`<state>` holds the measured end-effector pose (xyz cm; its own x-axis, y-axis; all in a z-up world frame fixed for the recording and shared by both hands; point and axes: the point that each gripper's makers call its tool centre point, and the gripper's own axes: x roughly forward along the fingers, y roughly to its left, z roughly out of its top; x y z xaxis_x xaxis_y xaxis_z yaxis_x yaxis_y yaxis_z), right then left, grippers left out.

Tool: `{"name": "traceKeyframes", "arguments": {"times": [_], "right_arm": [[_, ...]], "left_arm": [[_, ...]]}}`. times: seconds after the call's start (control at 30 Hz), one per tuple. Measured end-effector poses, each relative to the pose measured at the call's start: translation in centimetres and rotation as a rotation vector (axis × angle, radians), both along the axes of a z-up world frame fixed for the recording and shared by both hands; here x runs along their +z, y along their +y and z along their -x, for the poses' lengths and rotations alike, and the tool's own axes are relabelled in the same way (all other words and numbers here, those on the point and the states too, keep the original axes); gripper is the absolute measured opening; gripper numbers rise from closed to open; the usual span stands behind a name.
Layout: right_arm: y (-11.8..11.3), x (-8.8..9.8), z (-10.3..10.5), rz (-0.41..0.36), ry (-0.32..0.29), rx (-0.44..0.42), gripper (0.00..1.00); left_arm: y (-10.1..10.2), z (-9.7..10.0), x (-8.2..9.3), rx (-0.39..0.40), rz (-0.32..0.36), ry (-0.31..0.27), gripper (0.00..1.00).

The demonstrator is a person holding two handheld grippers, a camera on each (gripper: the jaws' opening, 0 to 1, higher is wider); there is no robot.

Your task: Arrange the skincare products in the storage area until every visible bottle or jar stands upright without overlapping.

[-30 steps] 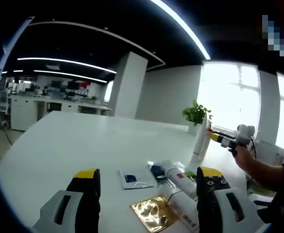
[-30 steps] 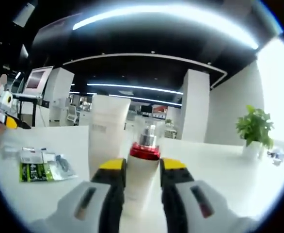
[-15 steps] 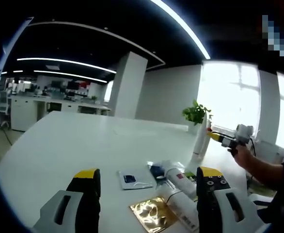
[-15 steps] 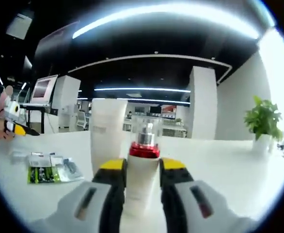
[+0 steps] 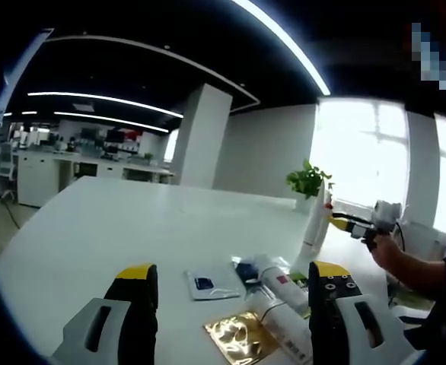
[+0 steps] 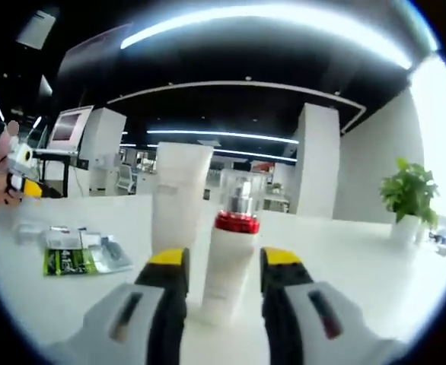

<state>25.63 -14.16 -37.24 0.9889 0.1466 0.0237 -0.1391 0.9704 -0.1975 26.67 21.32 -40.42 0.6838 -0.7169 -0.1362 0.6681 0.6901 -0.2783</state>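
White worktop (image 5: 124, 228) underneath. Upright on it in the right gripper view: tall white tube (image 6: 179, 199), red-collared bottle (image 6: 230, 262) just right of it, standing free between parted right tongs (image 6: 223, 262). Left tongs (image 5: 229, 283) spread wide, holding nothing. Beyond them, tubes (image 5: 280, 293) lying flat, gold sachet (image 5: 238, 337) nearest.

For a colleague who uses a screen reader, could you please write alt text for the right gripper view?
The right hand-held gripper, jaws open, frames an upright white pump bottle with a red collar standing on a white table. A taller white tube stands upright just behind it, and flat sachets lie on the table to the left.
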Motion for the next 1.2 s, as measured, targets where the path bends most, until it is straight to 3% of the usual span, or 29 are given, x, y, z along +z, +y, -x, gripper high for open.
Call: {"name": "traceKeyframes", "arguments": {"times": [0.4, 0.67, 0.9, 1.2], "right_arm": [[0.5, -0.8, 0.3, 0.008, 0.027, -0.001, 0.42], [-0.4, -0.3, 0.7, 0.009, 0.007, -0.043, 0.51], [-0.9, 0.8, 1.0, 0.014, -0.033, -0.083, 0.64], [-1.8, 1.5, 1.4, -0.014, -0.075, -0.139, 0.89]], "left_arm": [[0.2, 0.1, -0.3, 0.001, -0.001, 0.009, 0.82], [0.4, 0.2, -0.3, 0.004, 0.002, 0.008, 0.82], [0.3, 0.2, -0.3, 0.002, 0.001, 0.009, 0.82], [0.2, 0.3, 0.0, -0.003, -0.003, 0.002, 0.82]]}}
